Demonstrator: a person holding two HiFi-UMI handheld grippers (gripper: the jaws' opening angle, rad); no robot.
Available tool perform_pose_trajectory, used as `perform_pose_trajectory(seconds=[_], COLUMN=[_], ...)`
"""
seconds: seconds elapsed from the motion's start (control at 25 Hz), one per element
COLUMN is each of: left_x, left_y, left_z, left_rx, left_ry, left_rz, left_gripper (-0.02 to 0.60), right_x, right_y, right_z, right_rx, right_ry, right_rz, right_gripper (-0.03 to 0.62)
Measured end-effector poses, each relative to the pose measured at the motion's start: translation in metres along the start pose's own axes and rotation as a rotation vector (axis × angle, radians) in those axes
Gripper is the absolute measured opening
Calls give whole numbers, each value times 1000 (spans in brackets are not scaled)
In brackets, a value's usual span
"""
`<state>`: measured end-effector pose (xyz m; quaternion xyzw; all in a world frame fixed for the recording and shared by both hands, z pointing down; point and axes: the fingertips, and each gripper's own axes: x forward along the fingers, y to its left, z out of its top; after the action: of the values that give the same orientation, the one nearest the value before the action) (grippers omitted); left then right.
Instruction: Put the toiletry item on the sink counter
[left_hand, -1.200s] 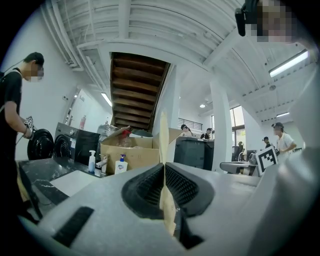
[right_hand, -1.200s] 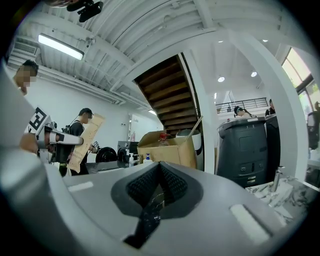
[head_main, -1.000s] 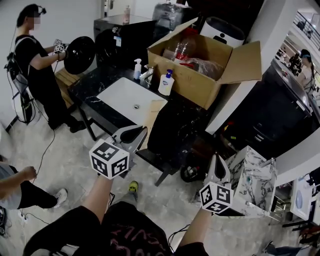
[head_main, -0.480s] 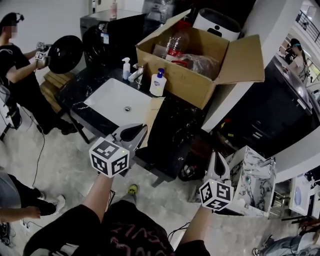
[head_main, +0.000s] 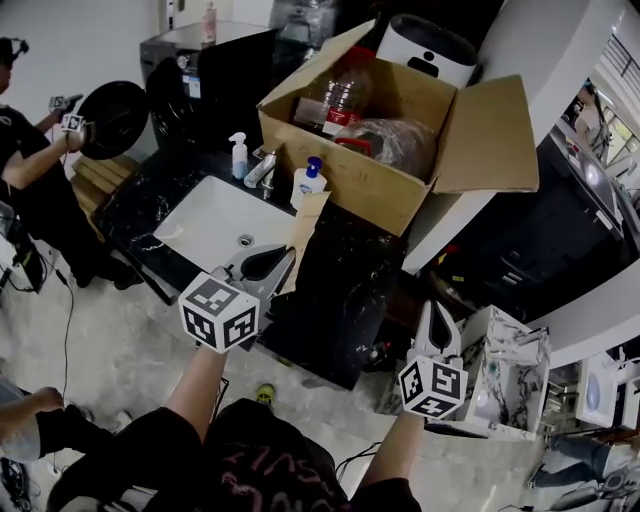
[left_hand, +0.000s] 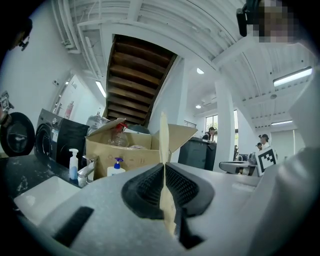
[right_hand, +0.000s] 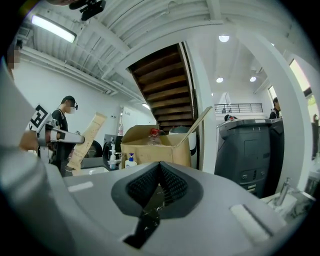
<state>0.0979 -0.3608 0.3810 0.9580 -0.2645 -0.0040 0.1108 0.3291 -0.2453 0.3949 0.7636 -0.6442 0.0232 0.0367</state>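
My left gripper (head_main: 273, 263) is shut on a flat tan pack (head_main: 304, 228) that sticks up from its jaws, over the near edge of the black marble counter (head_main: 345, 275). In the left gripper view, the tan pack (left_hand: 163, 142) stands edge-on between the shut pads of the left gripper (left_hand: 164, 176). The white sink basin (head_main: 205, 215) lies just left of it, with a faucet (head_main: 262, 168) and two pump bottles (head_main: 238, 156) (head_main: 309, 182) behind. My right gripper (head_main: 436, 318) is shut and empty, low at the right beside the counter. The right gripper view shows the tan pack (right_hand: 86, 141) at left.
An open cardboard box (head_main: 375, 185) with bottles and a bag sits on the counter's back right. At far left a person (head_main: 25, 150) holds a black disc (head_main: 110, 118). A marble-patterned stand (head_main: 505, 360) is right of my right gripper. Dark appliances (head_main: 200, 60) stand behind.
The counter, sink and box have drawn nearer, and the person has slid toward the picture's left edge. Both grippers keep their places and grip.
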Motion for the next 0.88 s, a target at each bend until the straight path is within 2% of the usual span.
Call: perform_pose_trajectory(seconds=[0.16, 0.44, 0.72, 0.88], left_x=[19, 47, 67, 74], left_y=[22, 47, 46, 40], left_z=[10, 14, 7, 4], left_rx=[0, -5, -19, -24], left_ry=[0, 0, 17, 22], left_rz=[-19, -55, -89, -85], left_gripper=[9, 8, 8, 9], right_x=[23, 51, 52, 54], right_y=[1, 6, -12, -15], right_z=[12, 14, 11, 13], right_rx=[36, 30, 61, 49], right_ry=[-29, -42, -33, -30], right_rz=[-14, -38, -86, -69], right_gripper=[8, 8, 8, 8])
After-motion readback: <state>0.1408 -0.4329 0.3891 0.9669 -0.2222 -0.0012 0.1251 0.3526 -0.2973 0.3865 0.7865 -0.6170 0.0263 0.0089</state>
